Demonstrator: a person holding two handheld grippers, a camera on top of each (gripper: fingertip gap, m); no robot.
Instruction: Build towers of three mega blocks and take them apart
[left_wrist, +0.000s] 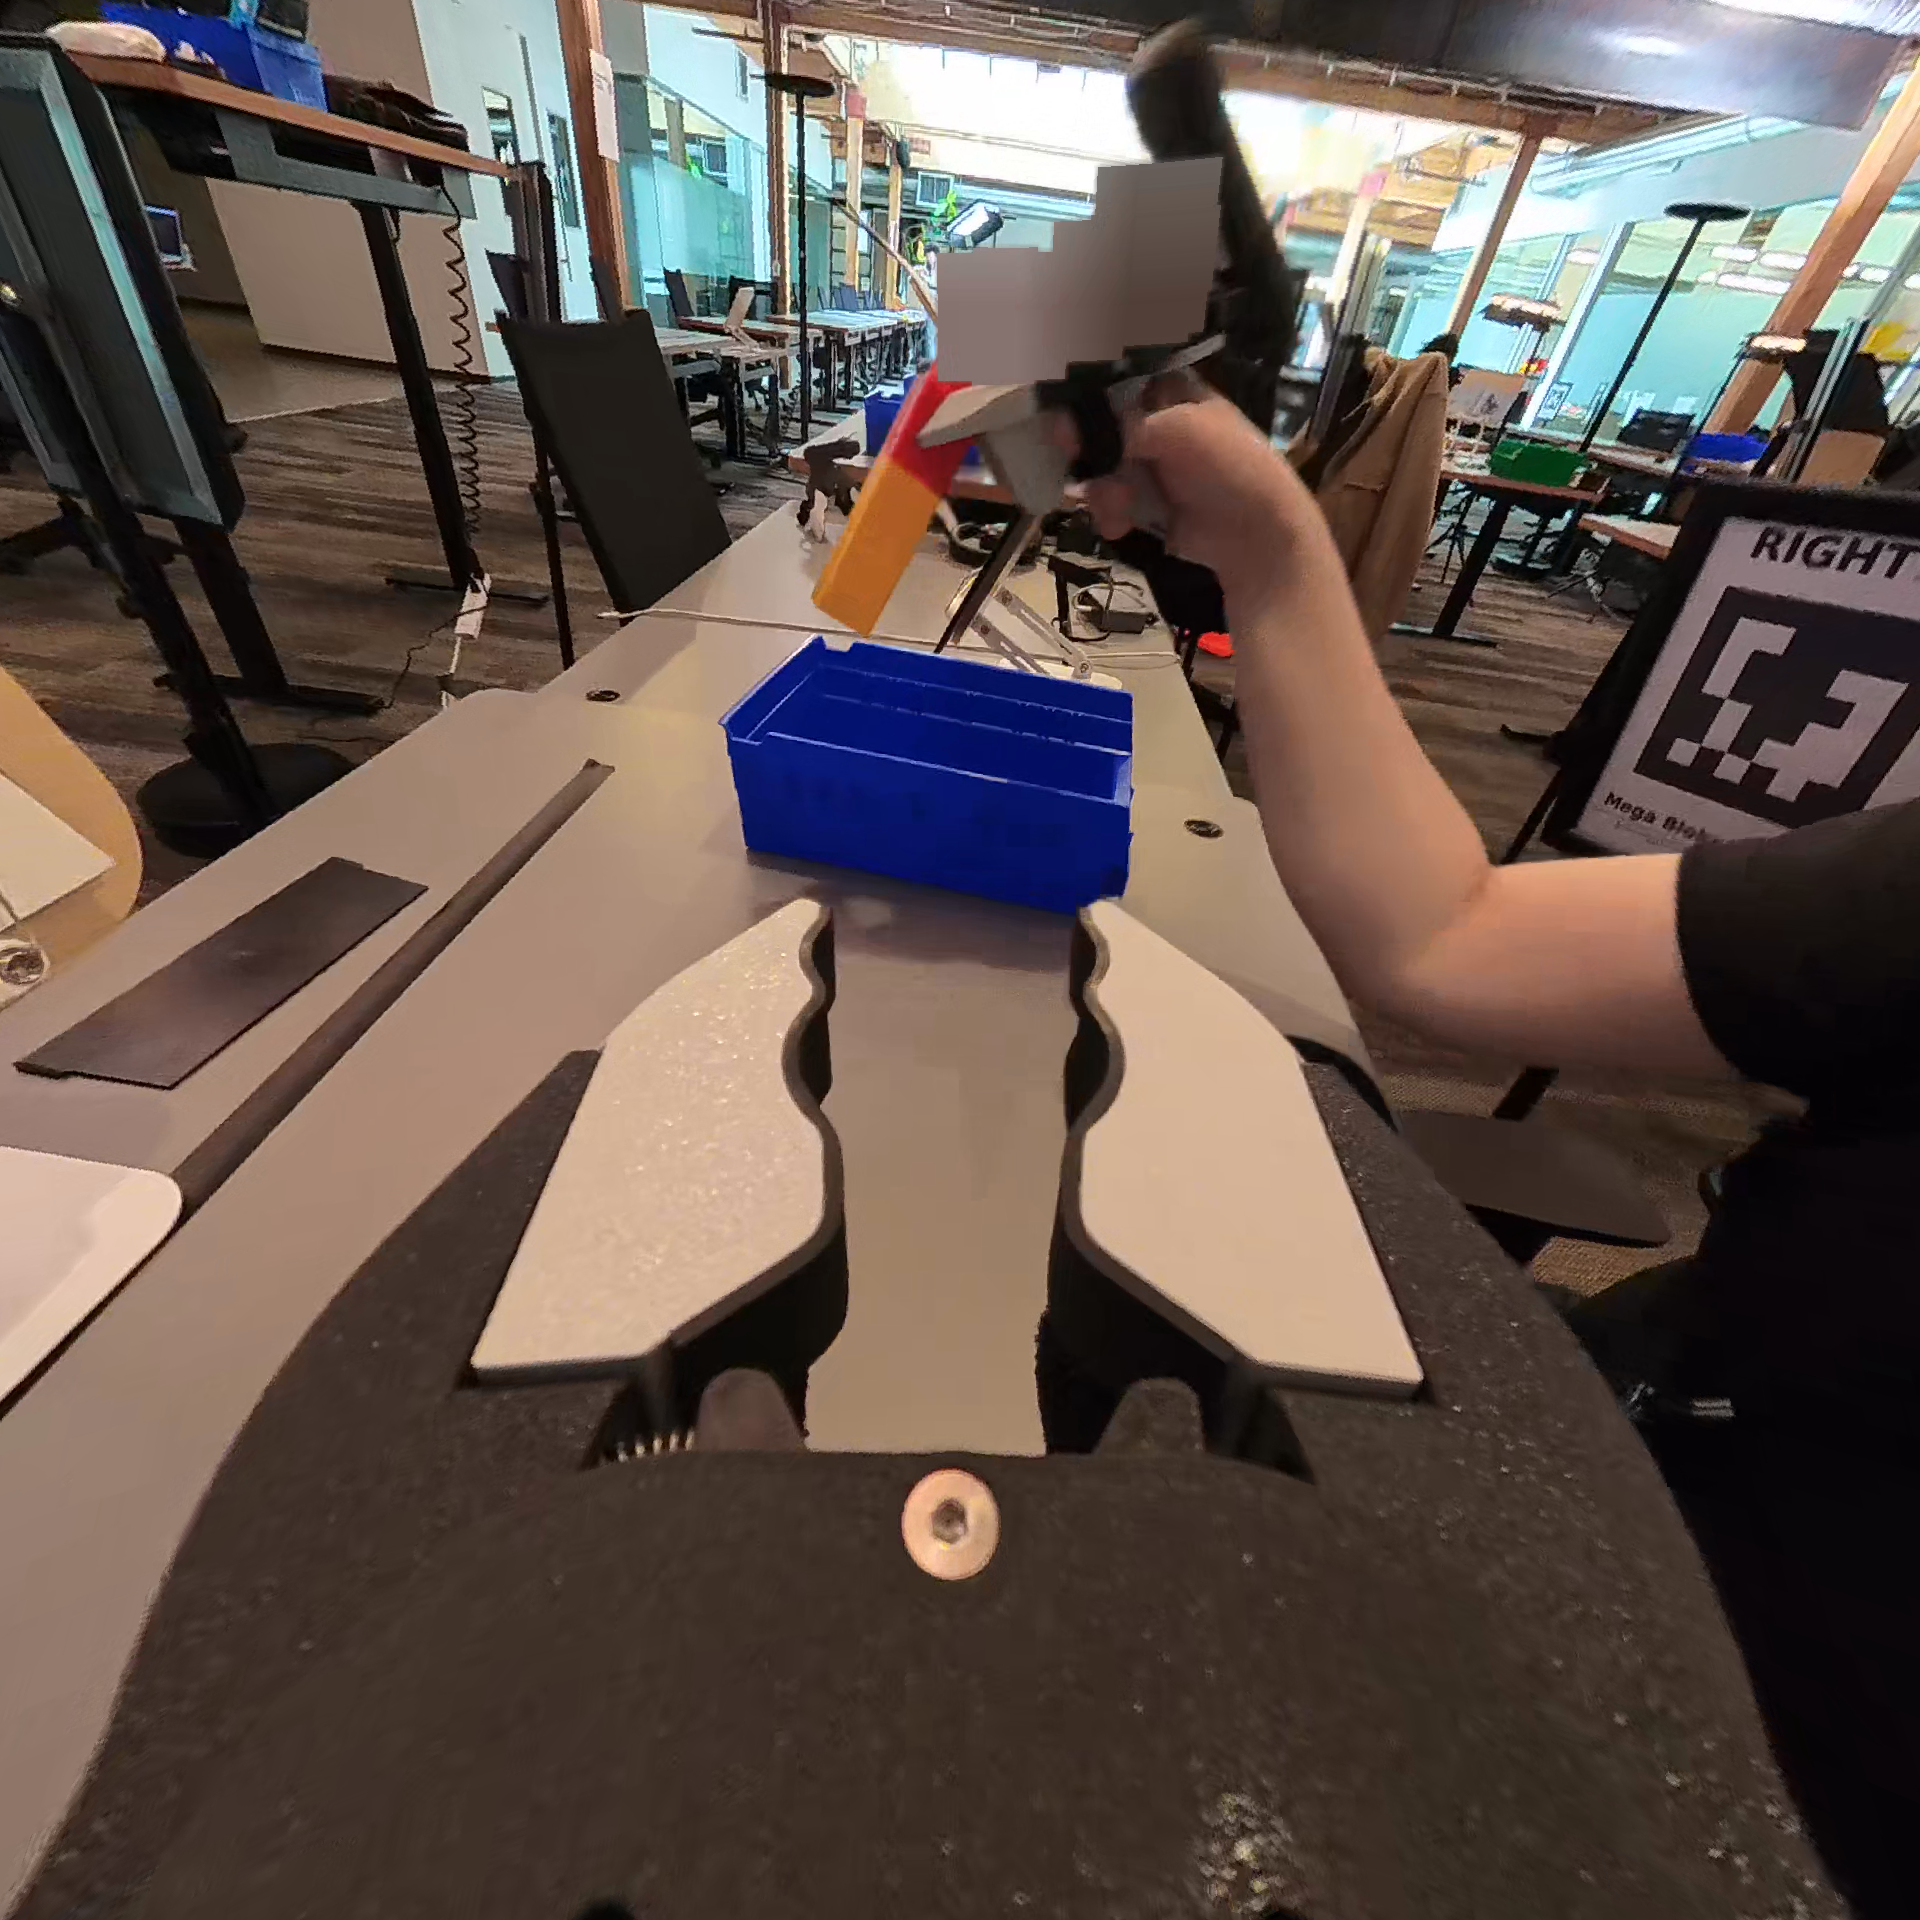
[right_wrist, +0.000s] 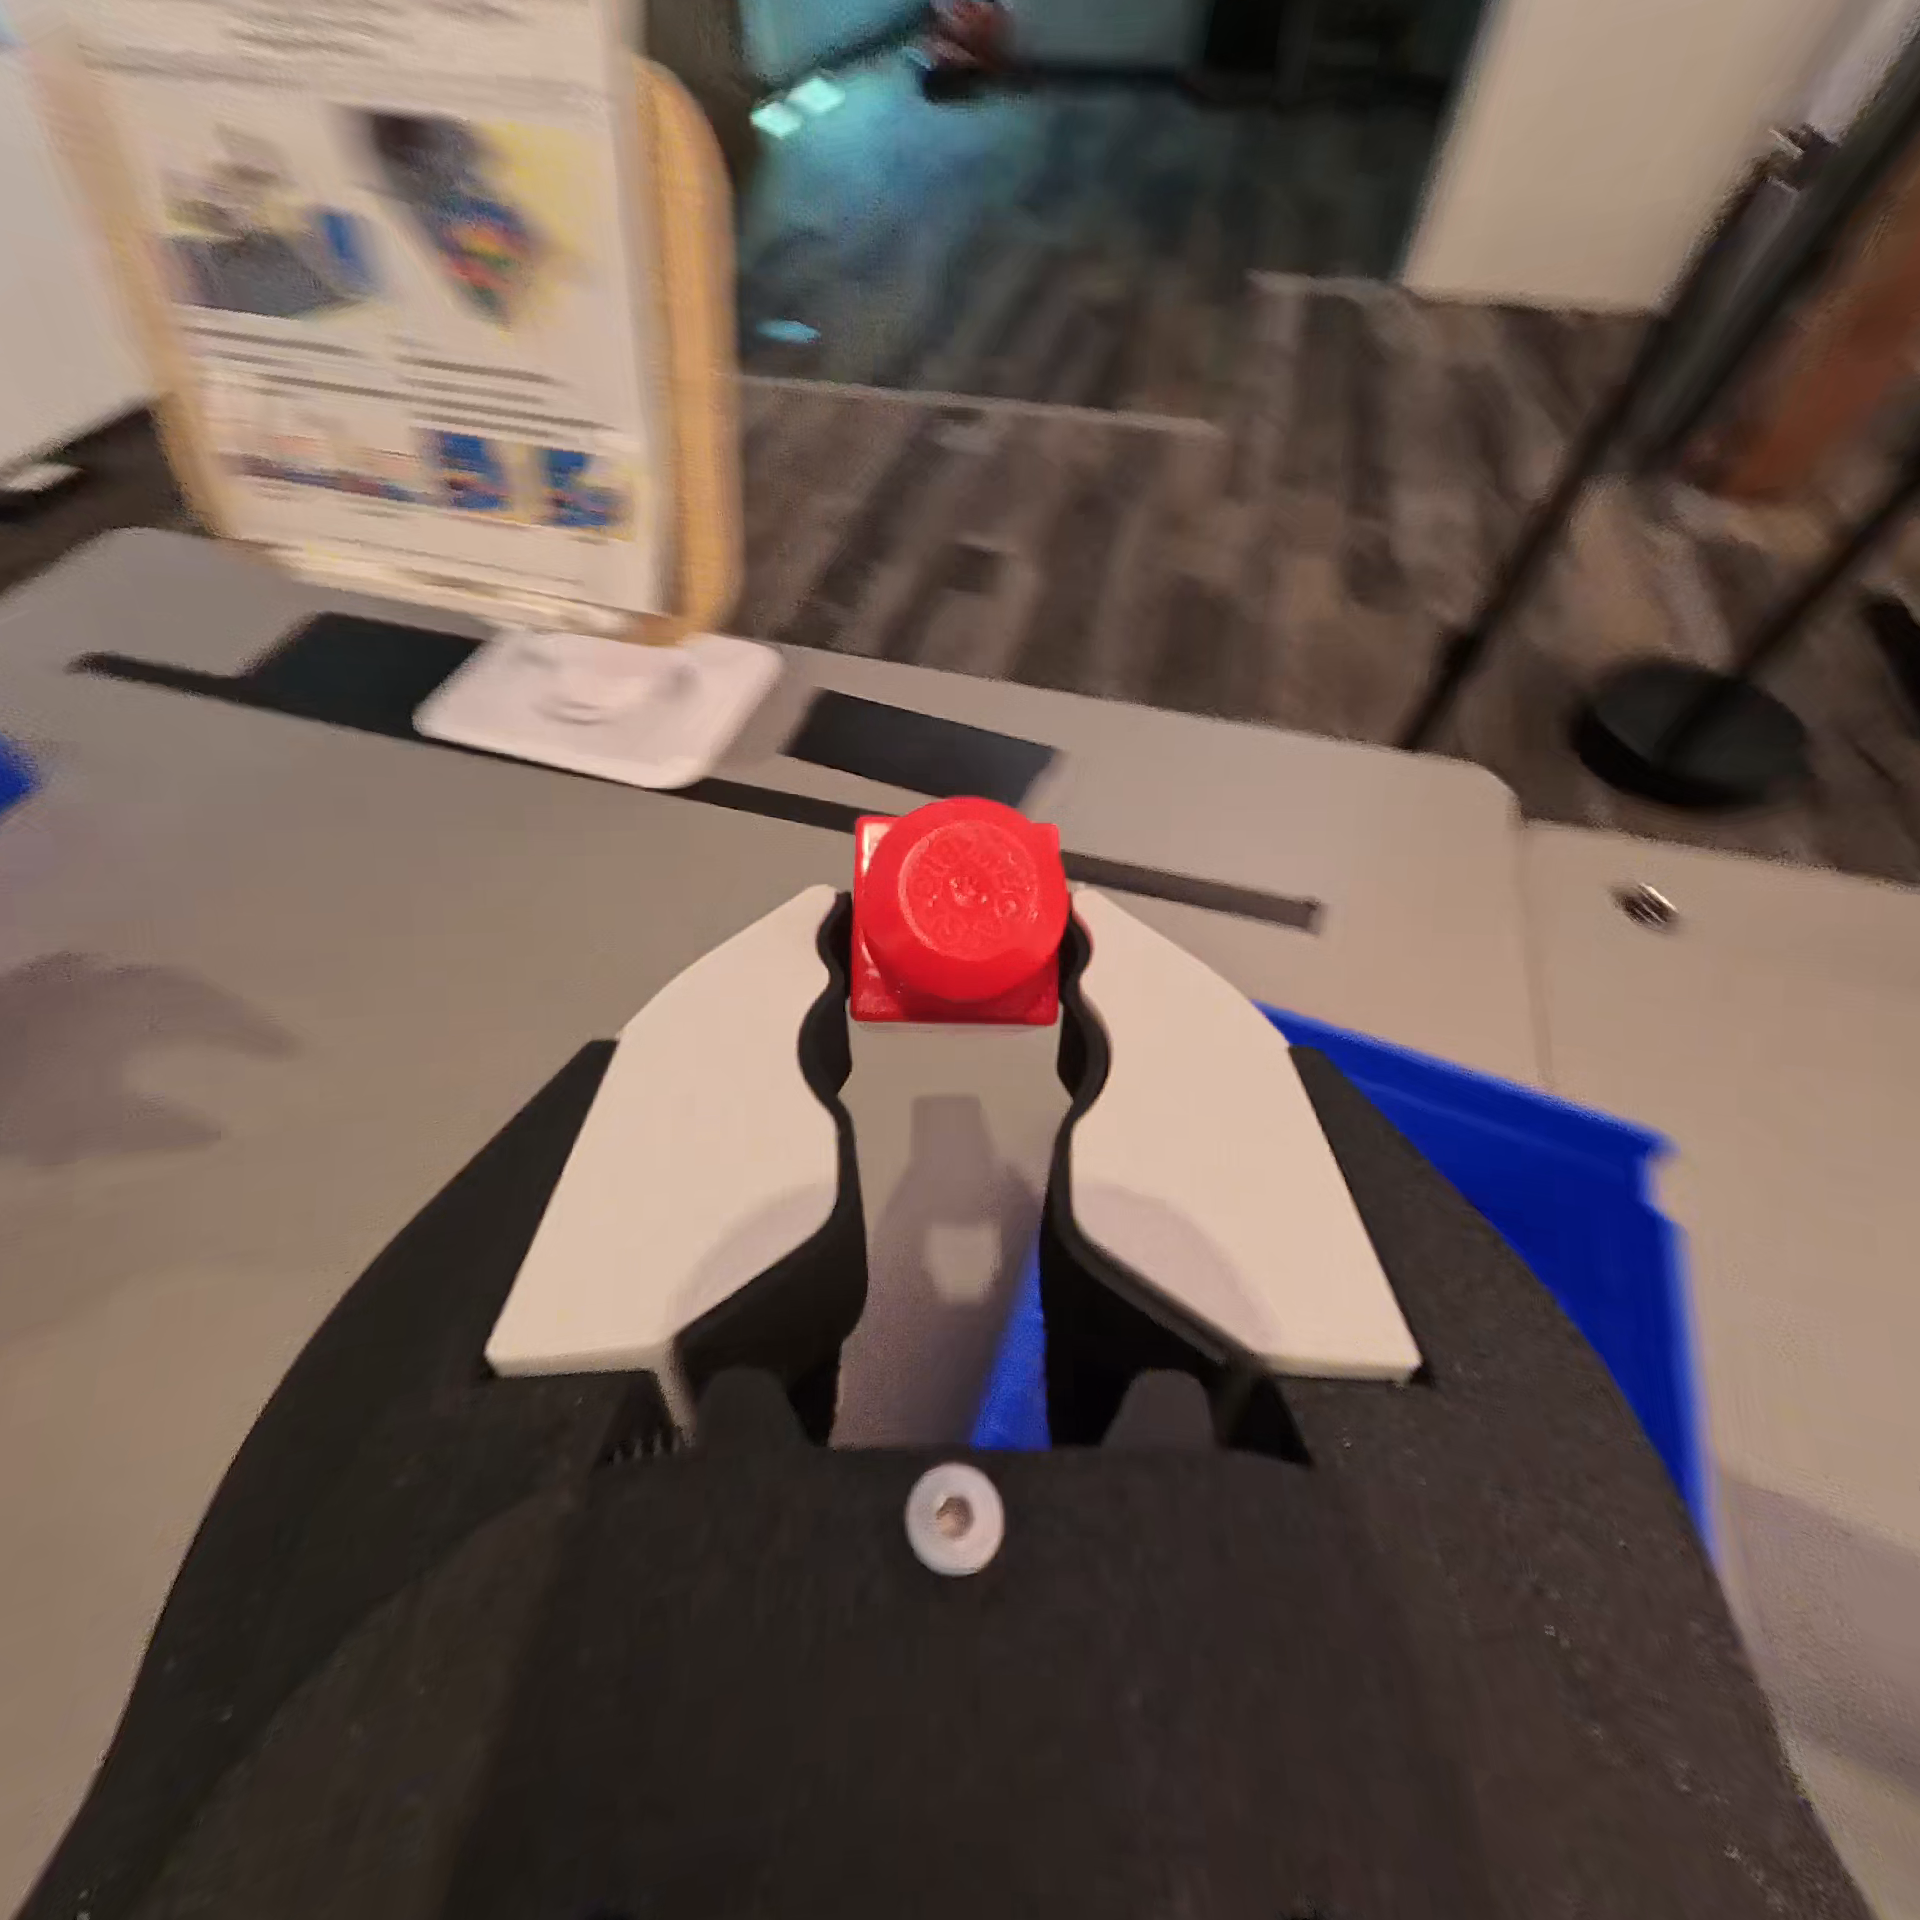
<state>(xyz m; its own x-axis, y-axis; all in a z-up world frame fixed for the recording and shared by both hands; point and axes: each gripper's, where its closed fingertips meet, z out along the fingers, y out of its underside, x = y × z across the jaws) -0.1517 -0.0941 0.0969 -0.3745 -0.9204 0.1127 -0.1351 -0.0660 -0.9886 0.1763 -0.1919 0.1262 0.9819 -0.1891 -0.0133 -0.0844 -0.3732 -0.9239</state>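
In the left wrist view my left gripper (left_wrist: 954, 940) is open and empty, low over the grey table (left_wrist: 644, 831), just short of the blue bin (left_wrist: 935, 790). Beyond it the right gripper (left_wrist: 961, 421), held by a person's hand, is shut on a tilted tower with a red block (left_wrist: 923, 431) on top and orange blocks (left_wrist: 878, 551) below, held in the air above the bin's far side. In the right wrist view my right gripper (right_wrist: 954, 940) is shut on the red block (right_wrist: 954, 914); its round stud faces the camera and the orange blocks are hidden behind it.
The blue bin (right_wrist: 1538, 1195) shows at the lower right under the right gripper. A paper sign on a white base (right_wrist: 603, 707) stands on the table's far side. Dark strips (left_wrist: 223, 977) lie on the table at the left. A marker board (left_wrist: 1787, 686) stands at the right.
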